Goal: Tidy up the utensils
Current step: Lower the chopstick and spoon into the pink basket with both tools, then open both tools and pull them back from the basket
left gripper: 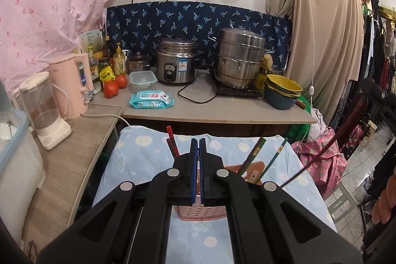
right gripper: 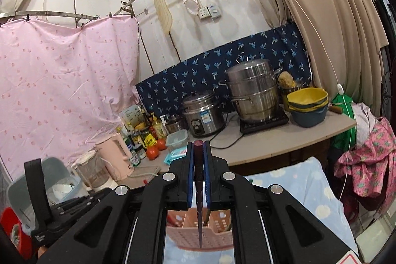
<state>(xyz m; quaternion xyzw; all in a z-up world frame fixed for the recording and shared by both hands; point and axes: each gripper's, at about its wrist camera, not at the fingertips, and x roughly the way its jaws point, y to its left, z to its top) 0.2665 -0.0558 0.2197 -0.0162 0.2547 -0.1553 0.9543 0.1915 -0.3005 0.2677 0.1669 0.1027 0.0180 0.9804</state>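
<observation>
several chopsticks (left gripper: 252, 155) upright in holder (left gripper: 201, 212)

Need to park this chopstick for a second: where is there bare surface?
Bare counter lies in front of the rice cooker, between the wipes pack and stacked bowls. The blue cloth left of the pink basket is also free. The kettle corner is crowded.

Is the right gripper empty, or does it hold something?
It holds something: the right gripper is shut on a dark chopstick, whose tip points down toward the pink utensil basket.
</observation>
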